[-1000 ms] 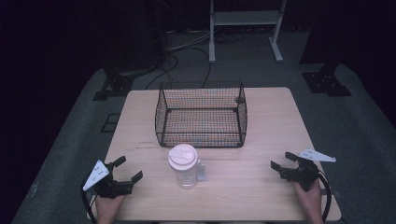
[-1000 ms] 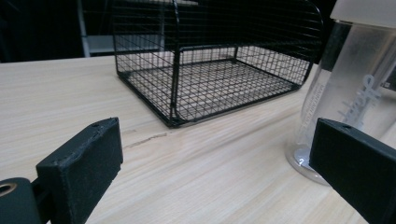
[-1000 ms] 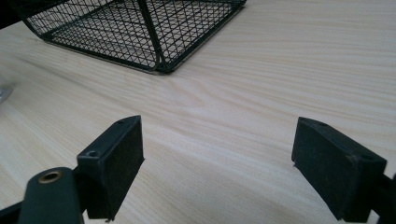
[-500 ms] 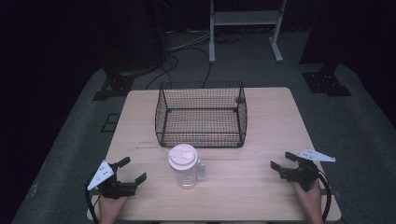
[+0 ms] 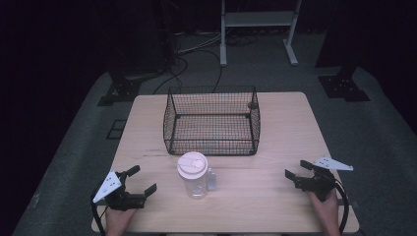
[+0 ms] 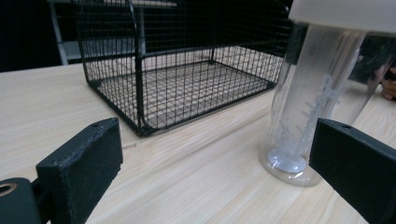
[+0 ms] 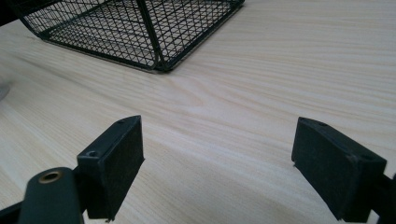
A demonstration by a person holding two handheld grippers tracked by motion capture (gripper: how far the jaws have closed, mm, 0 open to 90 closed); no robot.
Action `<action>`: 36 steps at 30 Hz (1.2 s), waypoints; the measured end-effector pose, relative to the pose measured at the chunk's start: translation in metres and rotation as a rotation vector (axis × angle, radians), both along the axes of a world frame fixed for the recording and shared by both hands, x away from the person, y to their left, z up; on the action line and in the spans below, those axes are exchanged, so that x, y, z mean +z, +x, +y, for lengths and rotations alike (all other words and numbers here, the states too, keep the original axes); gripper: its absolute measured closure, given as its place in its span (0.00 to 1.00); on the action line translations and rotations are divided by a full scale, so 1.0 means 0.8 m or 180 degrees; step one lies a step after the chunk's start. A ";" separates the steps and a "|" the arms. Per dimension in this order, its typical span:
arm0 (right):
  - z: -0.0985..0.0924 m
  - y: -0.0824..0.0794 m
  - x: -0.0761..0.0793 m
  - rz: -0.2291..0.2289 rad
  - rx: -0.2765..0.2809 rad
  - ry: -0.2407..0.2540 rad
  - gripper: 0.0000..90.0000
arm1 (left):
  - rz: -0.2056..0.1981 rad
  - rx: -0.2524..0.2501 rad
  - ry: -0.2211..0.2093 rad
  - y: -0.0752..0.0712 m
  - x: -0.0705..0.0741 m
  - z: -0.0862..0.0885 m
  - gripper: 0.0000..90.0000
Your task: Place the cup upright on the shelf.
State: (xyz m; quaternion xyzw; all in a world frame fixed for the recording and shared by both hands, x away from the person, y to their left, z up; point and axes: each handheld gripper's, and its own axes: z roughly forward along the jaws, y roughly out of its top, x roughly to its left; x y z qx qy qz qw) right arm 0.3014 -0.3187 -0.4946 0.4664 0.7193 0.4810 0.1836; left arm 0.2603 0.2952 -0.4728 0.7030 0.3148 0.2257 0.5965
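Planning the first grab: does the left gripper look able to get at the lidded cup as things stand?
Probably yes. The left gripper has its jaws open toward the cup, with bare table between them; the wire basket stands behind the cup, out of the way.

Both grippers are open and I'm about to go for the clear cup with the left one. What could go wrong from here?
1. The clear lidded cup is tall and narrow and looks empty, so a nudge from one jaw of the left gripper may tip it.
2. The wire basket stands just behind the cup; pushing forward could knock the cup into its front wall.
3. The cup's wall is smooth and transparent, so a grip might slip. The right gripper is too far off to steady it.
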 end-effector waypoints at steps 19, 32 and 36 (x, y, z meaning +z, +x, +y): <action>0.000 0.000 0.000 0.0000 0.0012 -0.0004 0.17 | -0.0159 -0.0403 -0.0005 0.001 0.033 -0.018 0.01; 0.000 0.000 0.000 0.0003 0.0011 -0.0003 0.17 | -0.0164 -0.0863 0.0233 0.005 0.064 -0.051 0.01; 0.000 0.000 0.000 0.0002 0.0015 -0.0005 0.17 | -0.0141 -0.0978 0.0286 0.007 0.070 -0.061 0.01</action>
